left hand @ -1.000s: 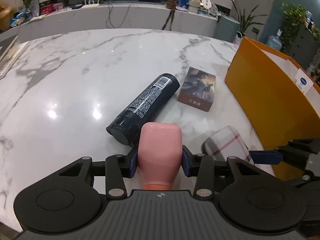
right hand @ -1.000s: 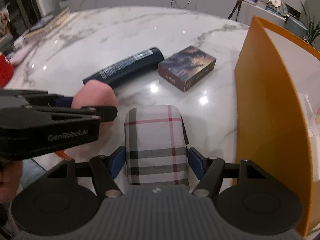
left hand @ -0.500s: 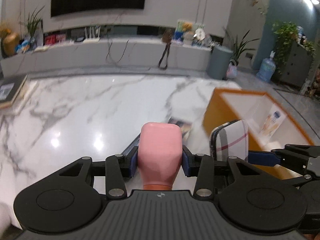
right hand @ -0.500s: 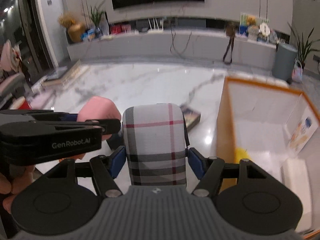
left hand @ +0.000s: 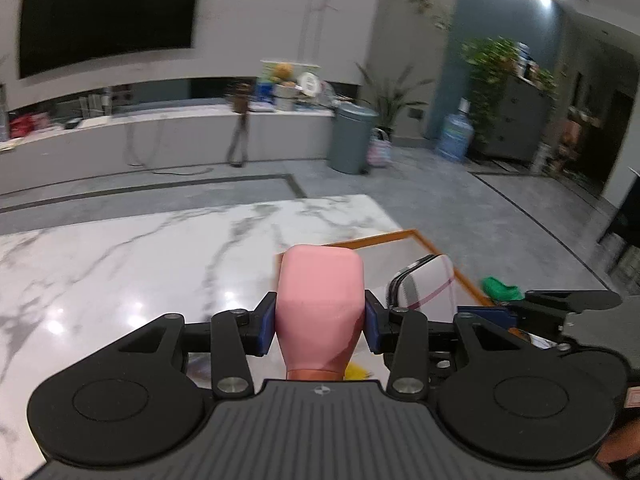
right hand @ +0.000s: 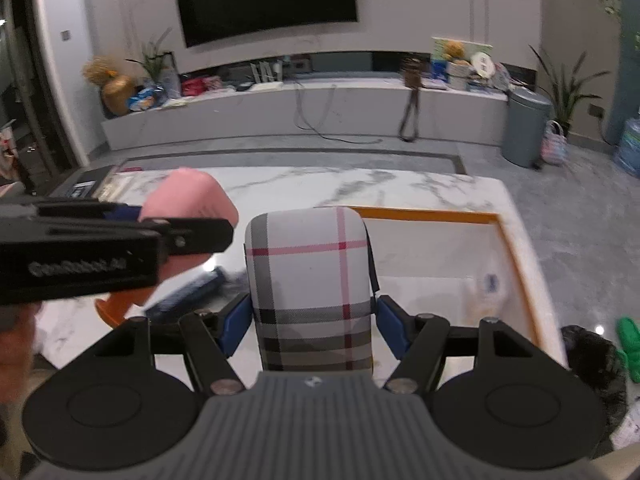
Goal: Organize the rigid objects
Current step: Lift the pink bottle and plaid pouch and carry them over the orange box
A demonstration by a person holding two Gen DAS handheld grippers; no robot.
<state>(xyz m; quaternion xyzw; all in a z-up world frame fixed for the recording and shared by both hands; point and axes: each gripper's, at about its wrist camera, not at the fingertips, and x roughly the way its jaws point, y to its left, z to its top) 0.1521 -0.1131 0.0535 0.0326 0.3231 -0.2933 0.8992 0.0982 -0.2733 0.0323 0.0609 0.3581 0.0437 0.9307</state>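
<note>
The left gripper [left hand: 320, 322] pinches a pink bottle [left hand: 320, 304] between its blue pads, biting near the narrow neck while the broad end juts forward. The right gripper [right hand: 312, 320] clamps a plaid case [right hand: 310, 280] the same way, low on its body, with most of the case standing proud of the fingers. Both things are held in the air, side by side and close together, above the near edge of an orange box [right hand: 516, 256] that sits on the marble table [left hand: 120, 272].

The main risk, as I judge it, is the two loads knocking each other: they ride near enough that a small inward drift could twist one in its pads. The bottle is smooth and tapers, so it could slip or pivot. The case is gripped far from its free end, so it may tip. Either could also catch the box rim on the way down, or land on the white pack [right hand: 486, 286] already inside.
</note>
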